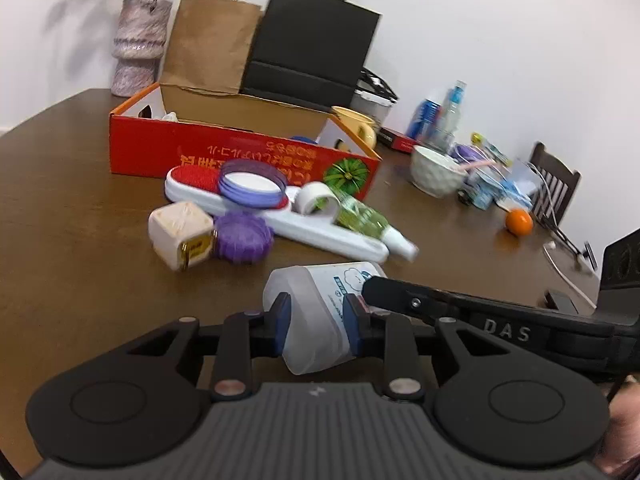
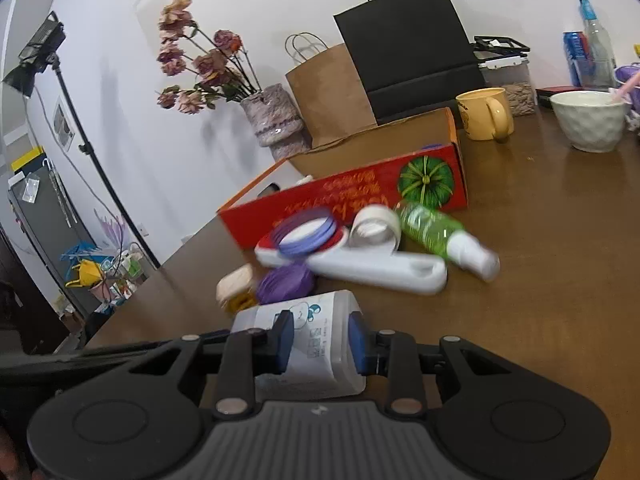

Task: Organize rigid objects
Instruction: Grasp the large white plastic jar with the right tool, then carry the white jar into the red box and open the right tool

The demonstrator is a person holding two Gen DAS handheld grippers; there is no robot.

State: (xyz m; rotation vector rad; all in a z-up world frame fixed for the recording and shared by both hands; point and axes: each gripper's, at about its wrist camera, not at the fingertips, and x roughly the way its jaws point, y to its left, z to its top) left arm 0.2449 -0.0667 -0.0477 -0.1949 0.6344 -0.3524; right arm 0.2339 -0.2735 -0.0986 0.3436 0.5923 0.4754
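A white translucent bottle (image 1: 320, 312) with a printed label lies between the pads of both grippers. My left gripper (image 1: 318, 326) is shut on one end of it. My right gripper (image 2: 320, 342) is shut on the bottle (image 2: 316, 344) from the other side; its black finger reaches in from the right in the left wrist view. Beyond lie a white lint brush (image 1: 280, 216), a purple lid (image 1: 252, 184), a purple ridged disc (image 1: 244, 238), a cream cube (image 1: 180, 232), a tape roll (image 1: 318, 198) and a green spray bottle (image 1: 368, 222). The red open box (image 1: 240, 152) stands behind them.
Brown and black paper bags (image 1: 312, 40) and a vase (image 1: 138, 46) stand behind the box. A yellow mug (image 2: 486, 114), a white bowl (image 2: 588, 120), bottles, cans and an orange (image 1: 519, 221) crowd the table's right side. A chair (image 1: 554, 184) stands at the far right.
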